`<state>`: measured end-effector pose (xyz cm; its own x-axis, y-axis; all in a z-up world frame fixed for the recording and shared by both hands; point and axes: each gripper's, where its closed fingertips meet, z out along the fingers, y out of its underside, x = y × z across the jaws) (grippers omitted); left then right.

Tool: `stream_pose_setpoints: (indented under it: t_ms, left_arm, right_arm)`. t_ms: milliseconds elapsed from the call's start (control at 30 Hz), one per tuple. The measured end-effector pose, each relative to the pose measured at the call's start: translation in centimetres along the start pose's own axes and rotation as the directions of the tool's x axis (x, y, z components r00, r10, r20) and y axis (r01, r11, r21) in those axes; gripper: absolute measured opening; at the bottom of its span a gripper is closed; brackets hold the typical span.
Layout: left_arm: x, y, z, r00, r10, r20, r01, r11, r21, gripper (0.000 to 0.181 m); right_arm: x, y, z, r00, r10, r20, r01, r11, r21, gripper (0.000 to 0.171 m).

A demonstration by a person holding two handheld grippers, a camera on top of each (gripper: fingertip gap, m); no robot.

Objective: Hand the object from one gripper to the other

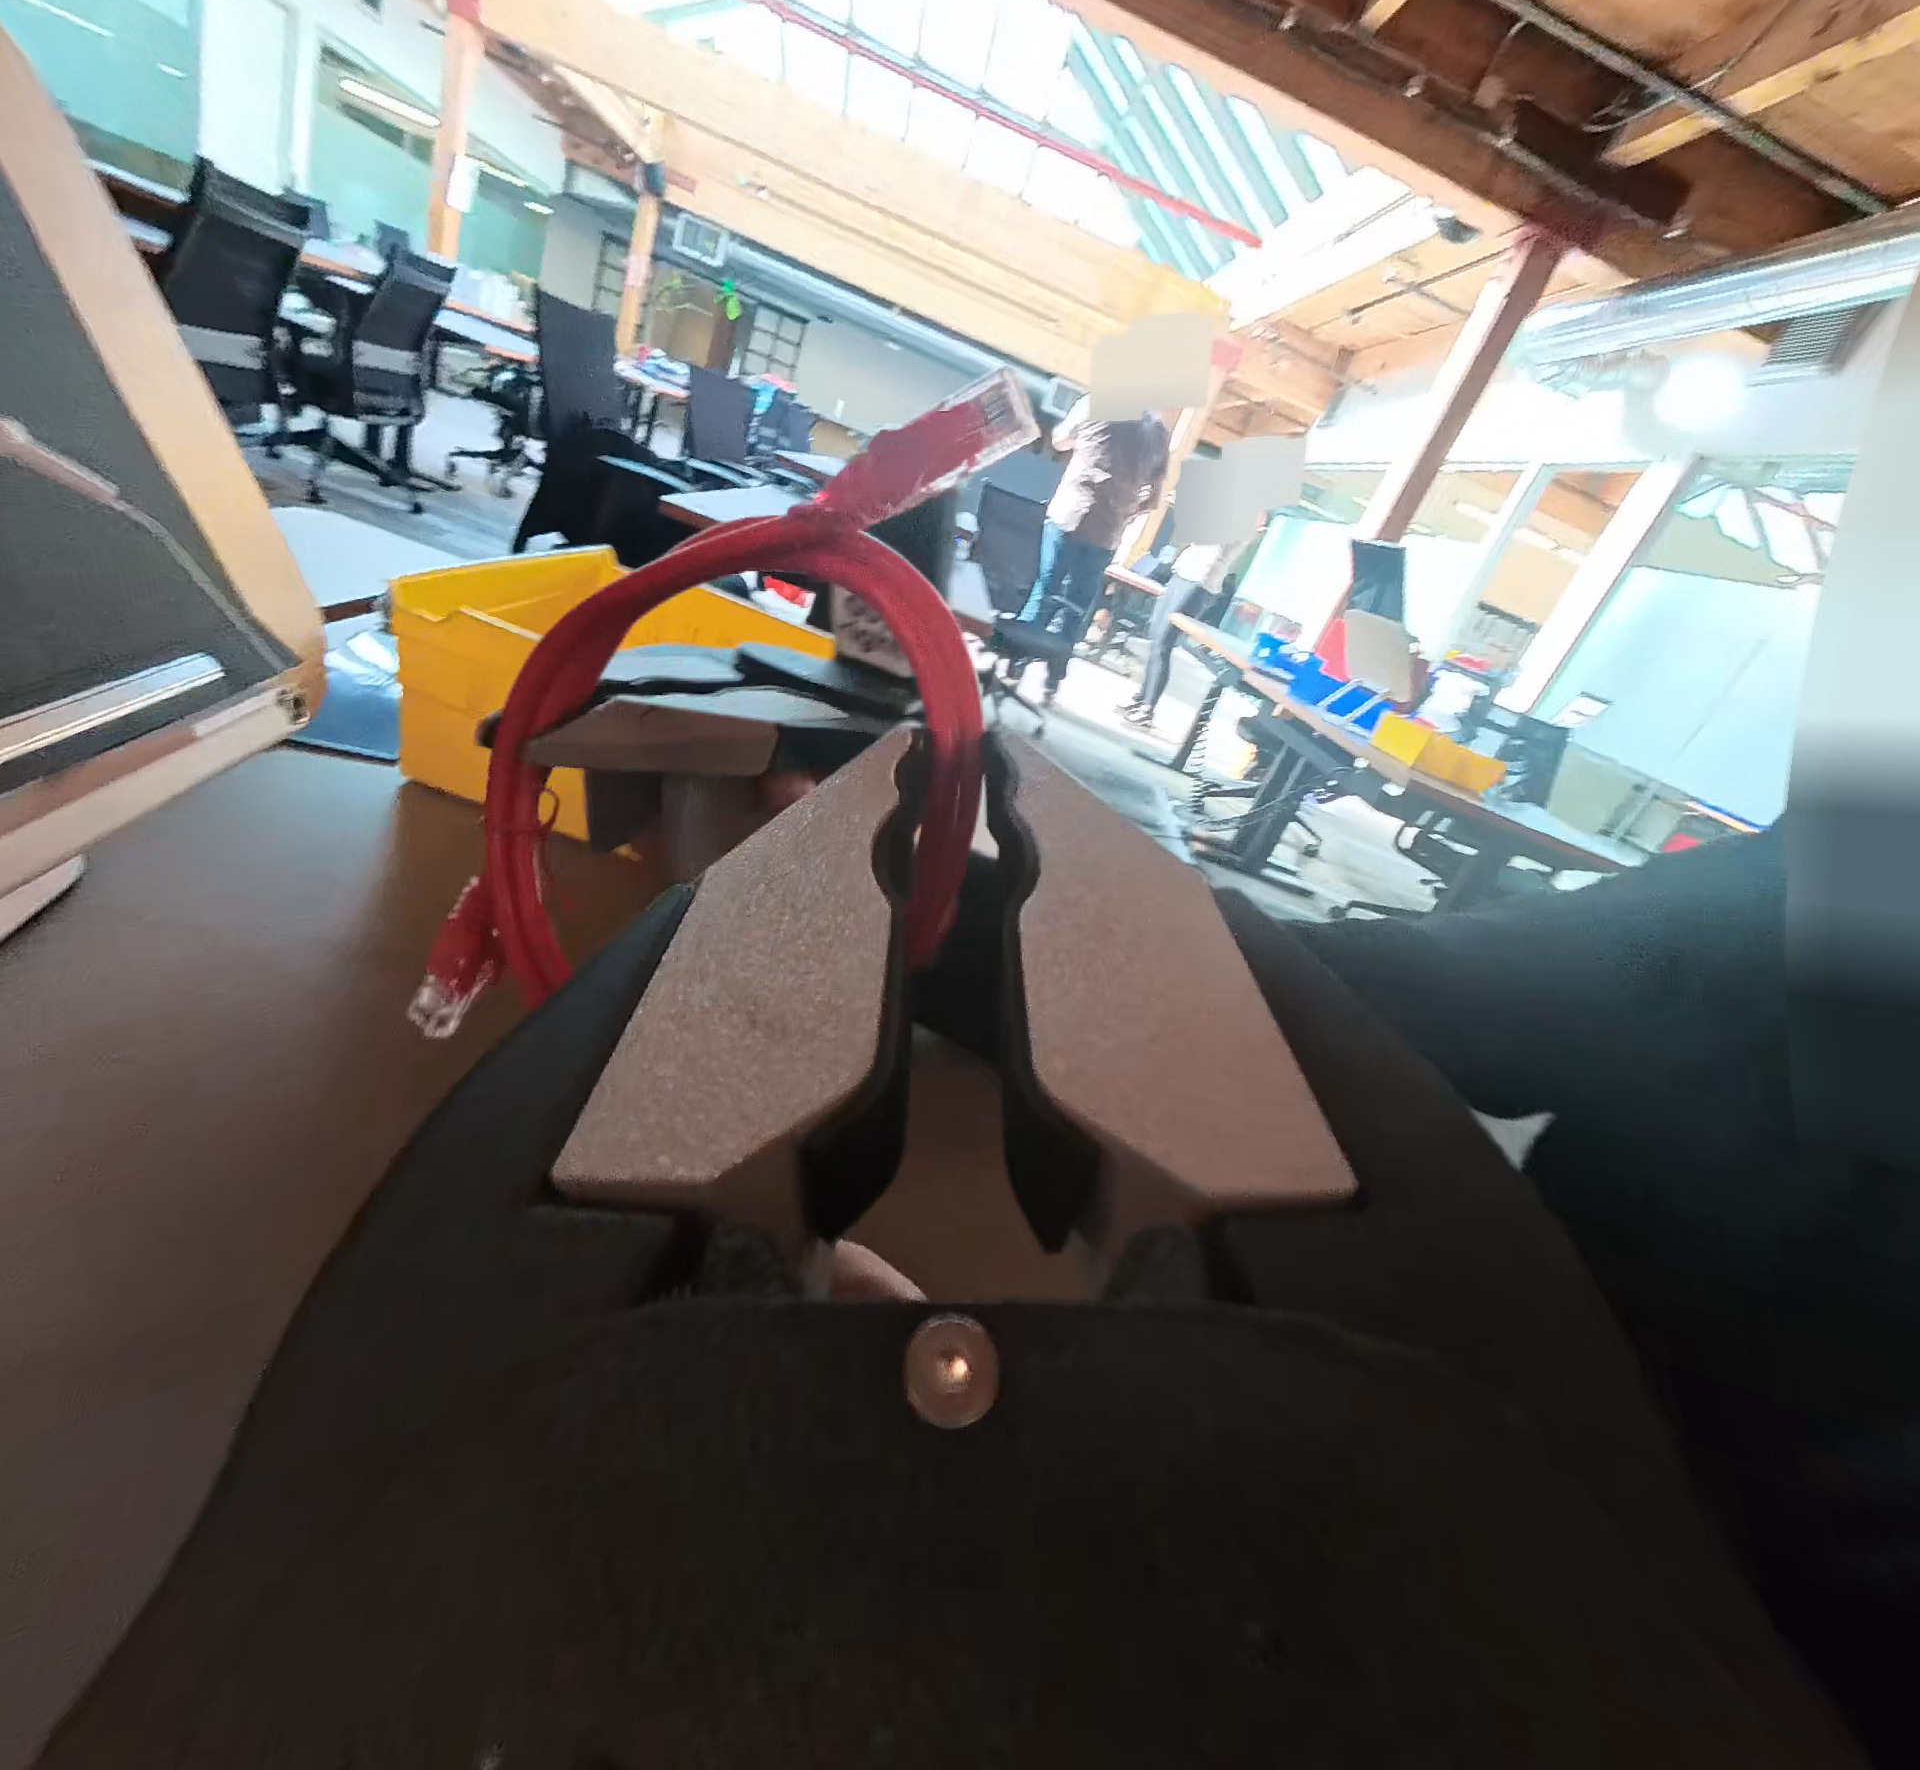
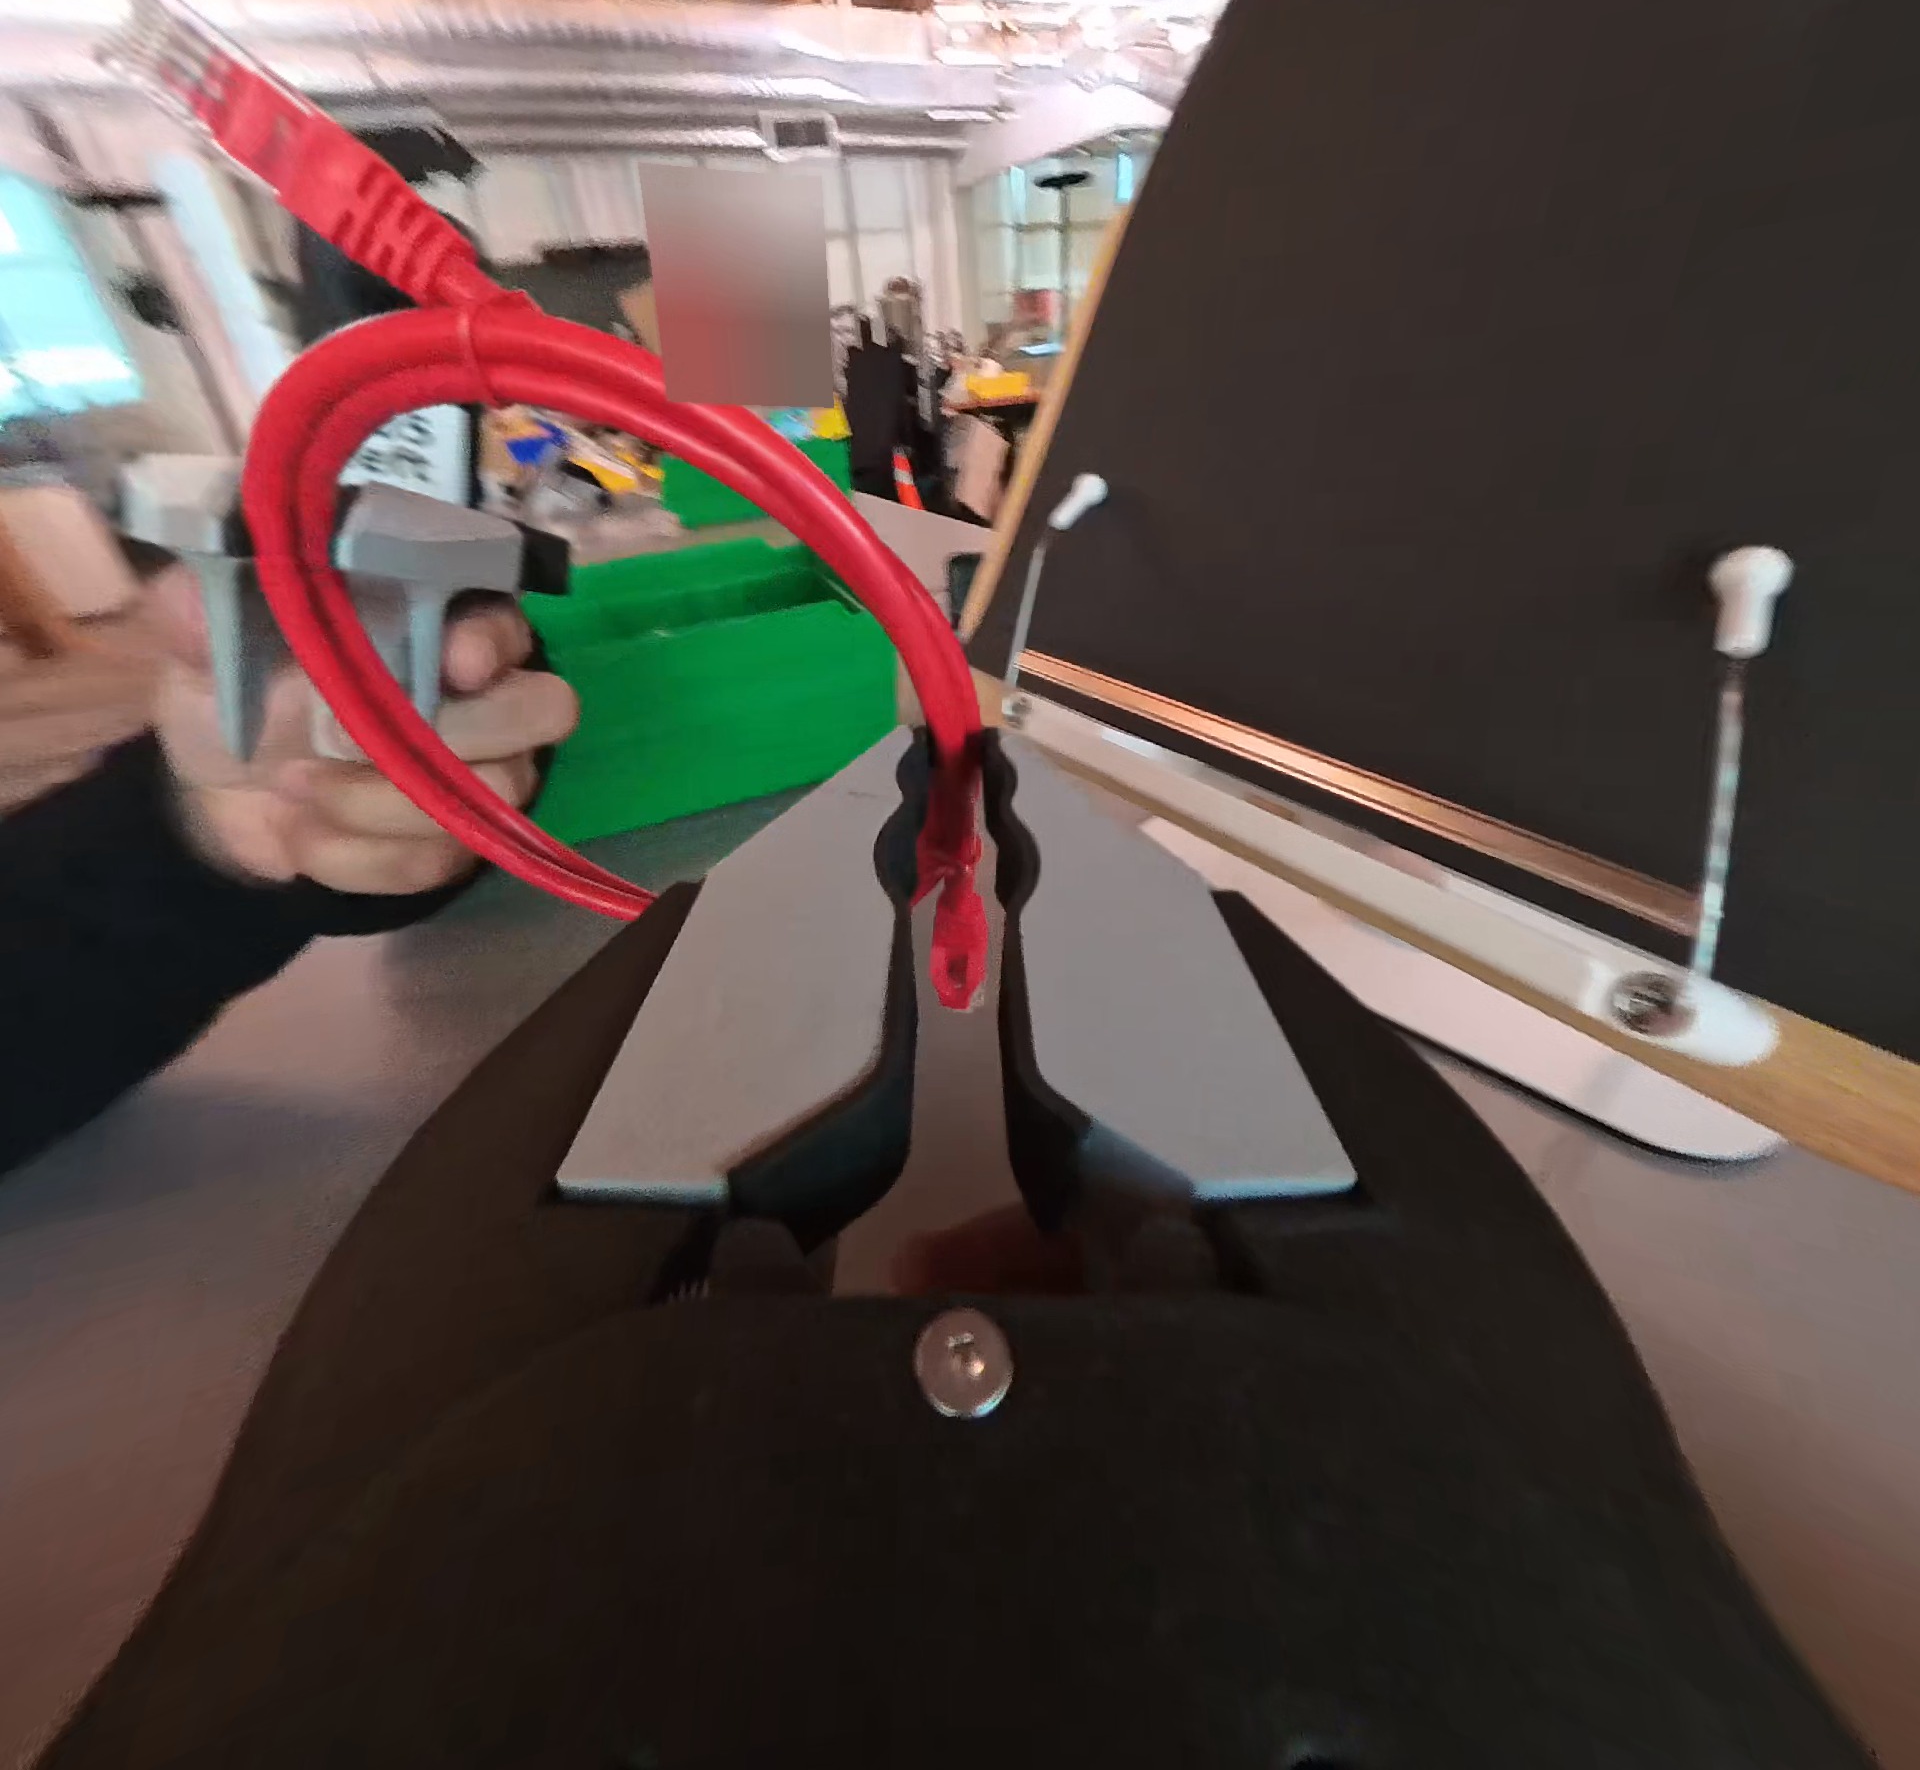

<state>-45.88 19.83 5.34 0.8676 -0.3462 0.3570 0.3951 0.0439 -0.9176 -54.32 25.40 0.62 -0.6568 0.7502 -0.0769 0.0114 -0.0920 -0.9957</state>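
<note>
A coiled red network cable (image 1: 758, 541) with clear-tipped plugs hangs between both grippers above the table. My left gripper (image 1: 954, 749) is shut on the right side of the loop. My right gripper (image 2: 951, 749) is shut on the cable (image 2: 561, 354) near its twist tie, with one plug (image 2: 956, 941) hanging between its fingers. In the left wrist view the right gripper (image 1: 520, 723) reaches the loop's left side. In the right wrist view the left gripper (image 2: 291, 546), held by a hand (image 2: 416, 764), straddles the far side of the loop. The other plug (image 1: 977, 416) points upward.
A dark brown table (image 1: 208, 993) lies below. A yellow bin (image 1: 468, 660) stands behind the grippers, and a green bin (image 2: 707, 681) shows in the right wrist view. A black board on a wood-edged stand (image 2: 1507, 370) stands close by. People stand far back. The grippers' ends are close to 11 cm from one another.
</note>
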Motion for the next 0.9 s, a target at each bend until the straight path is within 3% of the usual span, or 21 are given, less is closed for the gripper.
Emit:
stream_pose_setpoints:
  t_ms: [133, 267, 533, 700, 767, 900]
  left_arm:
    - [-0.4, 0.2, 0.0, 1.000, -0.002, 0.019, 0.002, 1.000, -0.006, 0.009]
    - [-2.5, 0.2, -0.7, 0.986, 0.038, 0.161, -0.035, 0.999, -0.019, 0.012]
    - [-5.6, -1.2, -3.0, 0.924, 0.062, 0.377, -0.080, 0.996, 0.033, 0.016]
    - [-8.4, -0.8, -4.4, 0.742, 0.261, 0.618, -0.227, 0.964, -0.136, 0.038]
    - [-8.7, -0.4, -4.2, 0.686, 0.340, 0.643, -0.268, 0.940, -0.211, 0.047]
    - [-9.2, 0.3, -3.9, 0.585, 0.478, 0.655, -0.332, 0.878, -0.343, 0.046]
  right_arm:
    - [0.5, -0.5, -0.2, 0.997, -0.050, -0.060, 0.050, 0.999, 0.000, 0.006]
    - [2.4, -1.4, -1.0, 0.966, -0.141, -0.218, 0.143, 0.990, -0.008, 0.006]
    - [5.0, -3.4, -3.4, 0.795, -0.338, -0.504, 0.342, 0.936, -0.088, 0.005]
    - [6.4, -3.0, -4.2, 0.552, -0.586, -0.594, 0.489, 0.804, -0.339, 0.005]
    - [5.9, -2.4, -3.5, 0.504, -0.659, -0.559, 0.526, 0.747, -0.406, 0.005]
    - [4.3, -1.7, -2.2, 0.427, -0.779, -0.460, 0.616, 0.623, -0.482, 0.006]
